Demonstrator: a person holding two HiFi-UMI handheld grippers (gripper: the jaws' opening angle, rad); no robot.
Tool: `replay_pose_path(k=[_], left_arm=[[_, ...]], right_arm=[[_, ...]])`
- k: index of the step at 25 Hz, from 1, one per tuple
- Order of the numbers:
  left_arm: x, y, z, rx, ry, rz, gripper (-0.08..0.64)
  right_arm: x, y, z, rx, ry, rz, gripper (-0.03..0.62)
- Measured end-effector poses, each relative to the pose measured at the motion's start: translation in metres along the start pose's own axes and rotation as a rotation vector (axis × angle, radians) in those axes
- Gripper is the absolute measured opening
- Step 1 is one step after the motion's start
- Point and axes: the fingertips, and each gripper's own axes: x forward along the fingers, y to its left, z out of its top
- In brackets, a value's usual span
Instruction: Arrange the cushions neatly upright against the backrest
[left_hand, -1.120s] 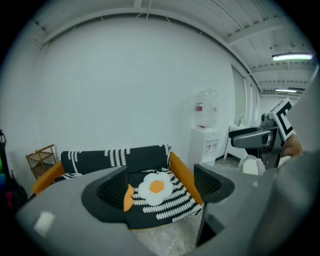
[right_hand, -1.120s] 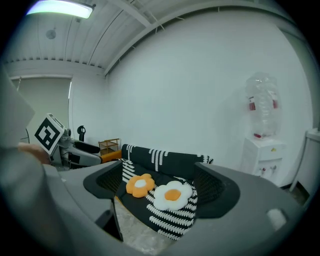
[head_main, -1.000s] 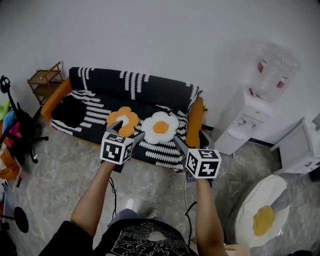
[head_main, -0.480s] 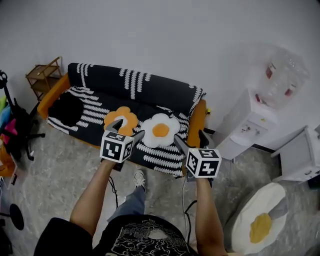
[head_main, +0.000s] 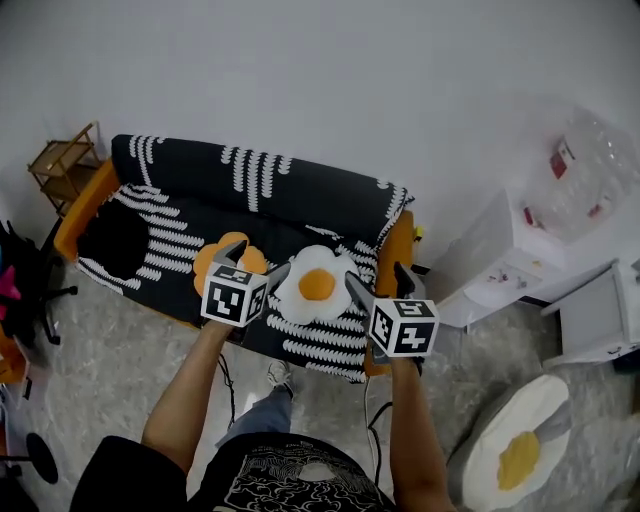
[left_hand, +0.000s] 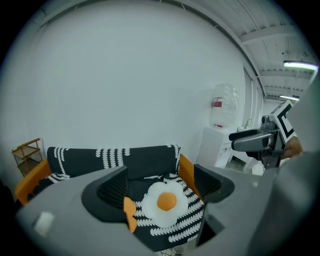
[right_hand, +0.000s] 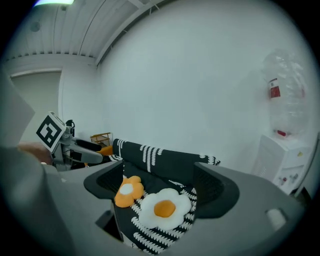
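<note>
A white flower cushion with an orange centre (head_main: 316, 284) (left_hand: 167, 202) (right_hand: 164, 209) lies flat on the seat of a black-and-white striped sofa (head_main: 250, 180). An orange flower cushion with a white centre (head_main: 208, 258) (right_hand: 127, 190) lies flat to its left, partly hidden behind my left gripper. A black cushion (head_main: 112, 239) lies on the seat's left end. My left gripper (head_main: 252, 258) and right gripper (head_main: 378, 285) hover in front of the sofa, both open and empty, short of the cushions.
A small wooden shelf (head_main: 62, 165) stands left of the sofa. A water dispenser (head_main: 545, 230) stands to the right by the wall. A big fried-egg cushion (head_main: 515, 455) lies on the floor at lower right. A black chair base (head_main: 25, 290) is at far left.
The view and both grippers have come closer to the sofa. The cushions have not moved.
</note>
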Motion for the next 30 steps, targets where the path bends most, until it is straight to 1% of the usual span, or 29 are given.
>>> replay_pose_path(k=[4, 9, 17, 22, 26, 30], left_arm=[[0.043, 0.023, 0.019, -0.004, 0.016, -0.040, 0.414], [0.088, 0.062, 0.033, -0.031, 0.034, -0.067, 0.414], [0.142, 0.104, 0.031, -0.082, 0.080, -0.105, 0.414], [0.176, 0.116, 0.015, -0.108, 0.127, -0.138, 0.414], [0.197, 0.118, -0.008, -0.115, 0.180, -0.165, 0.414], [0.216, 0.117, -0.039, -0.138, 0.233, -0.184, 0.414]], right_arm=[[0.043, -0.015, 0.016, 0.007, 0.034, -0.029, 0.465], [0.099, -0.021, 0.038, 0.004, 0.069, -0.043, 0.465], [0.166, -0.025, 0.044, -0.004, 0.145, -0.046, 0.465], [0.195, -0.033, 0.028, 0.006, 0.206, -0.056, 0.465], [0.208, -0.038, -0.002, 0.027, 0.268, -0.060, 0.463], [0.223, -0.043, -0.034, 0.033, 0.330, -0.050, 0.463]])
